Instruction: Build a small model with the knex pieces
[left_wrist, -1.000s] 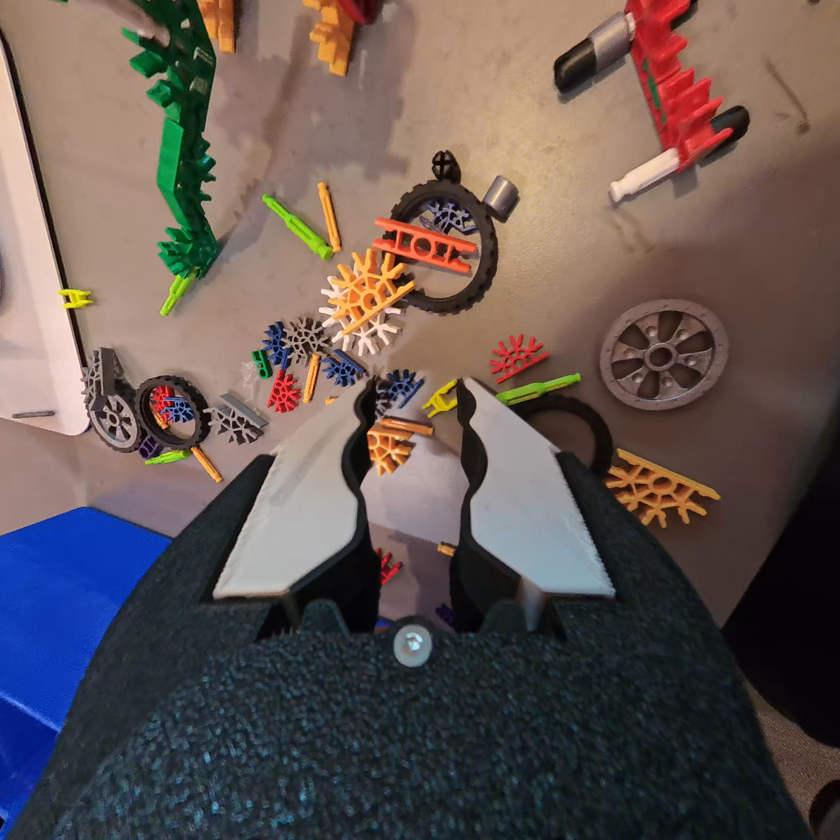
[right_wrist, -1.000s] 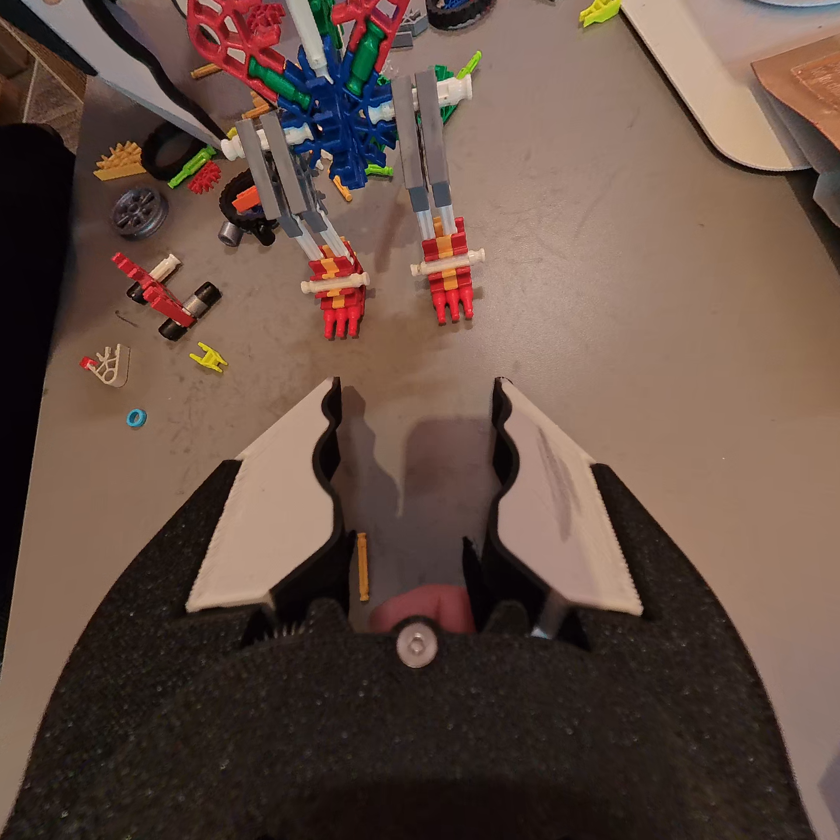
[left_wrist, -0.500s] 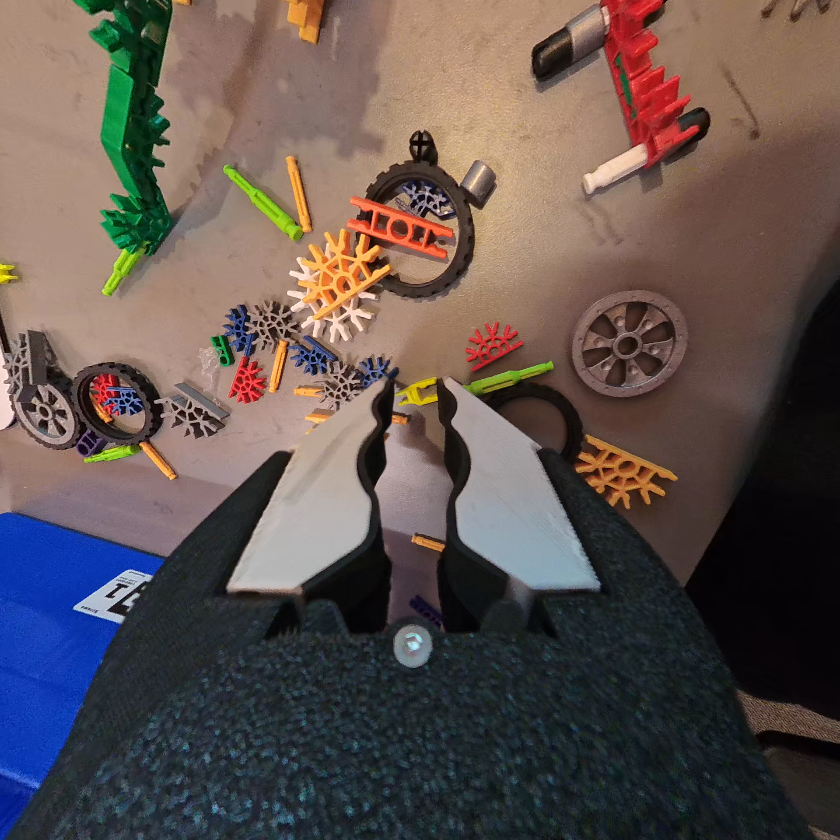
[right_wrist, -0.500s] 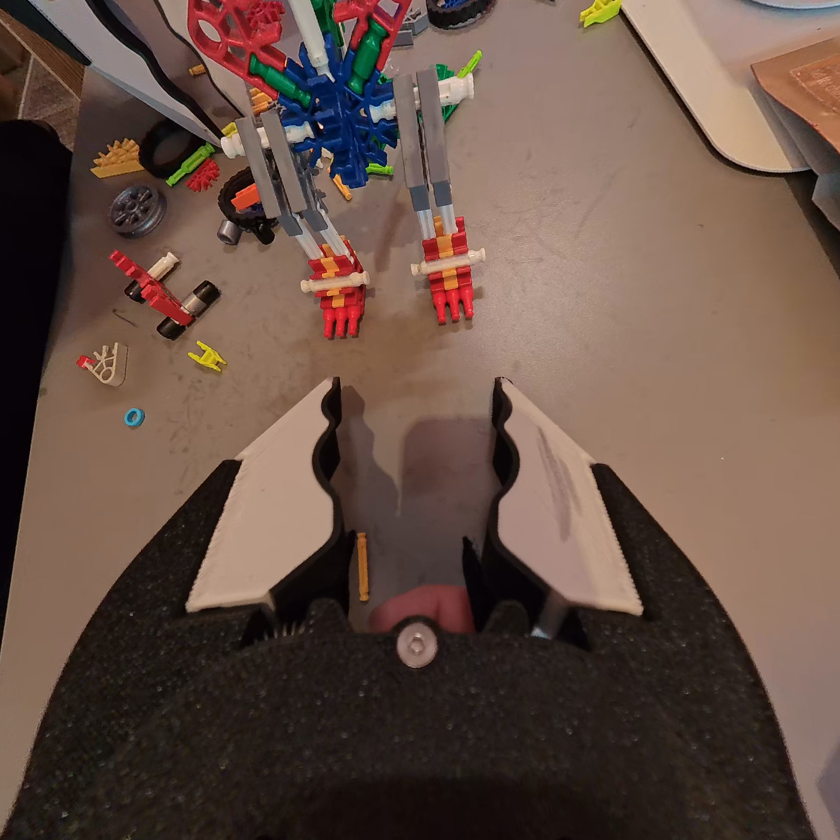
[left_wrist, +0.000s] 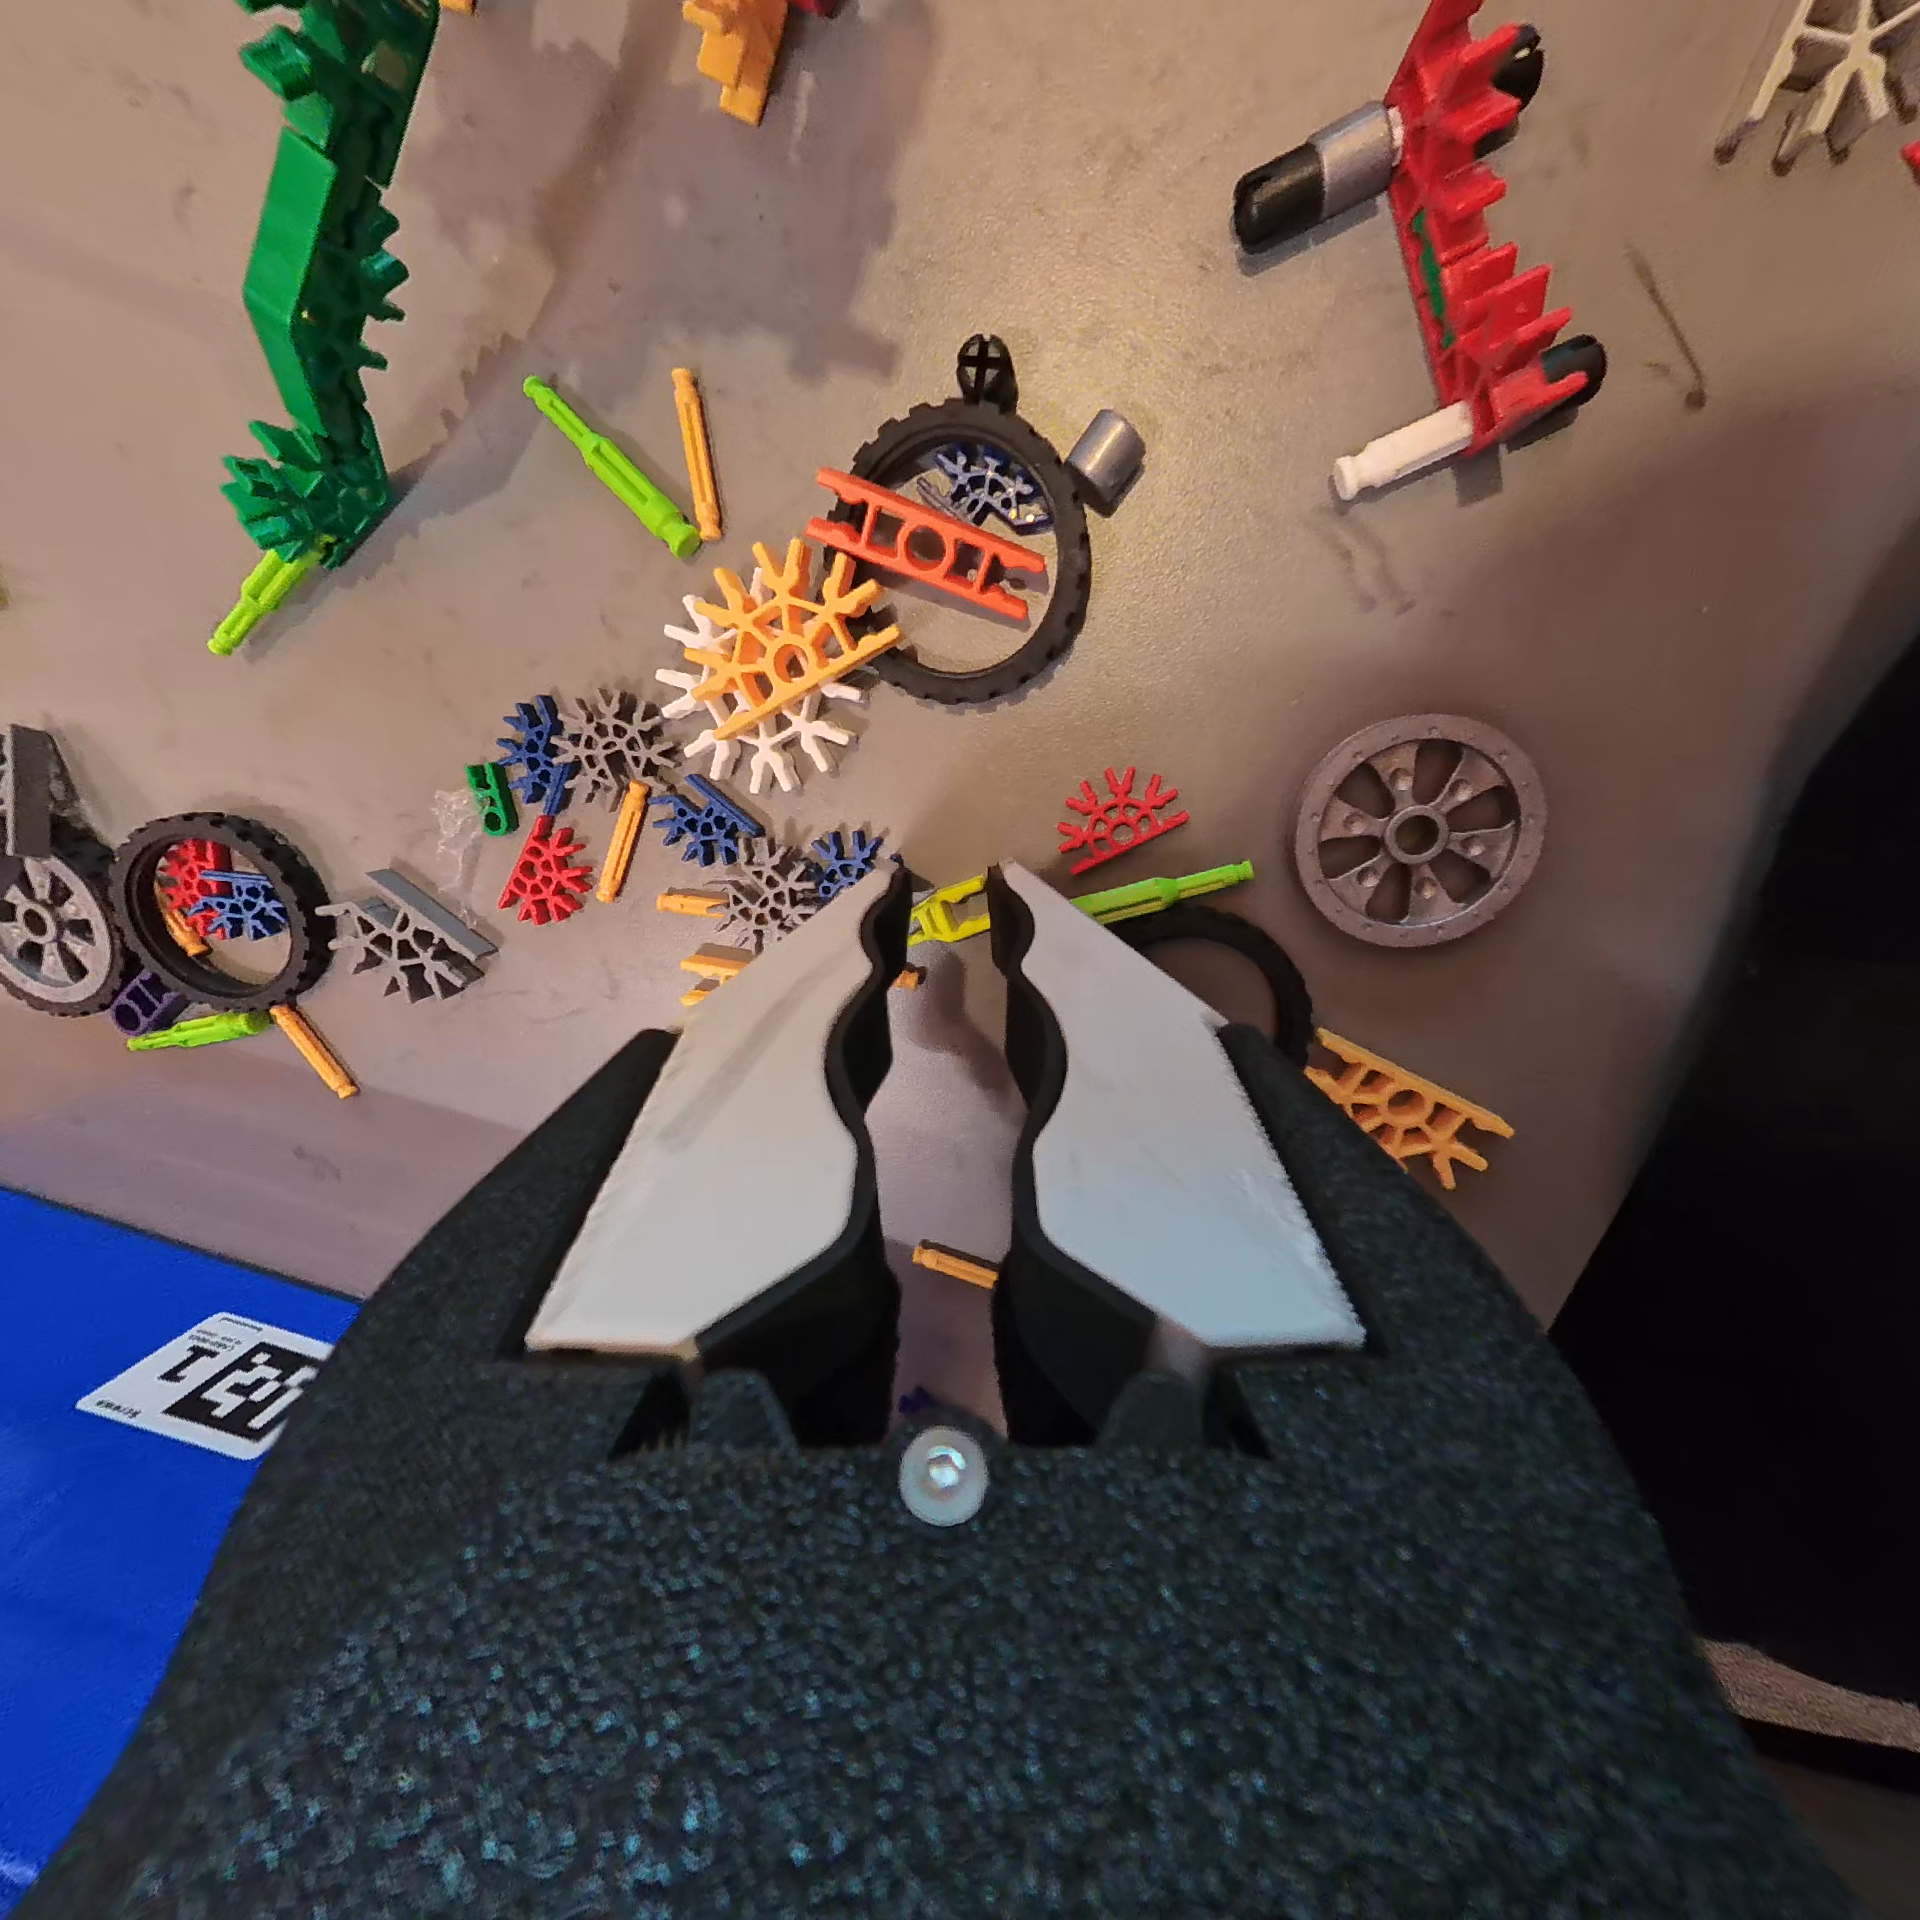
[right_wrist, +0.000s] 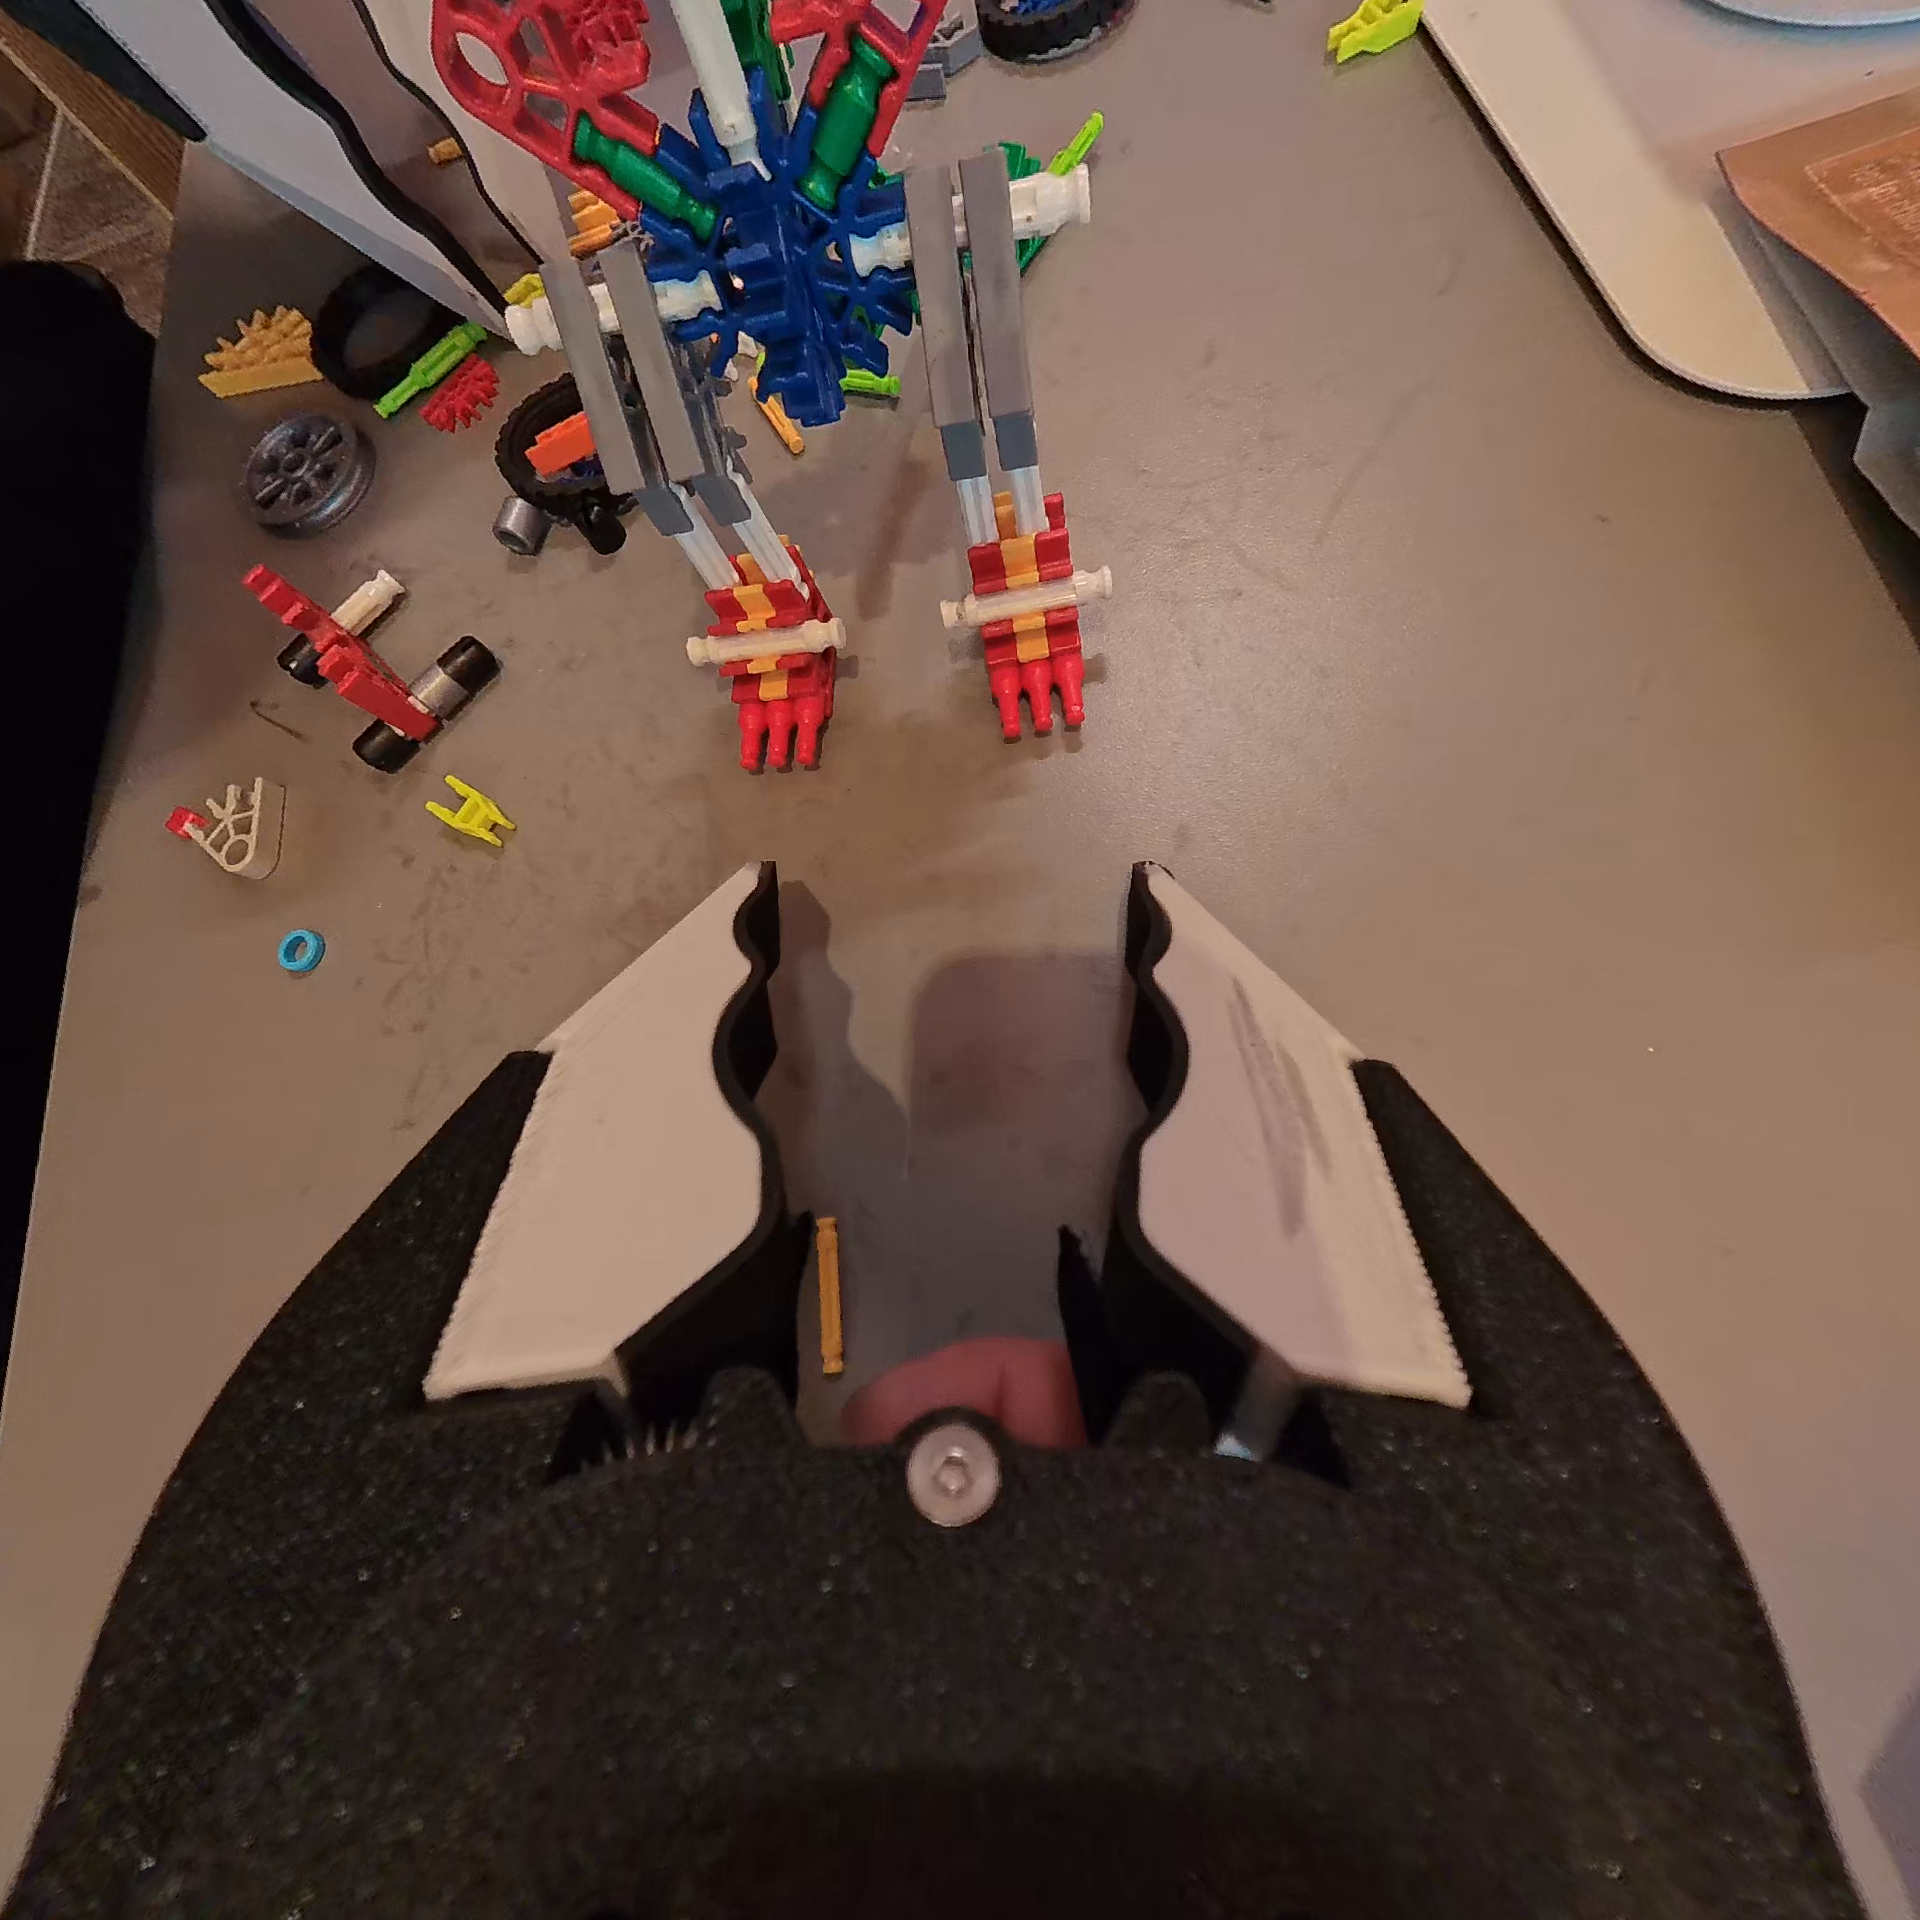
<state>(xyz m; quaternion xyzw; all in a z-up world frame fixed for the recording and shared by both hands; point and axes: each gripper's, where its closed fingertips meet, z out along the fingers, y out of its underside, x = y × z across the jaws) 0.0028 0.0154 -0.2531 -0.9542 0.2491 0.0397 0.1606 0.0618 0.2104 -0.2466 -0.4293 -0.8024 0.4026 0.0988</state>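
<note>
Jaws narrowly apart, perhaps pinching yellow clip (left_wrist: 948, 914); left gripper (left_wrist: 943, 885).

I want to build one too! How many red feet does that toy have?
2: one red clawed plastic foot on the left, the other red foot on the right.

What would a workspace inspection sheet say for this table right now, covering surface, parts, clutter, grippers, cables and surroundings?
Surface: grey table, scuffed.
Job's things: standing toy figure with red feet; loose connectors, rods and tyres.
Clutter: grey wheel hub, red wheeled piece, green chain, small blue ring.
Grippers: left gripper narrowly open over a yellow clip, gripping nothing; right gripper wide open, empty.
Cables: nothing seen.
Surroundings: blue bin, white board.
</note>
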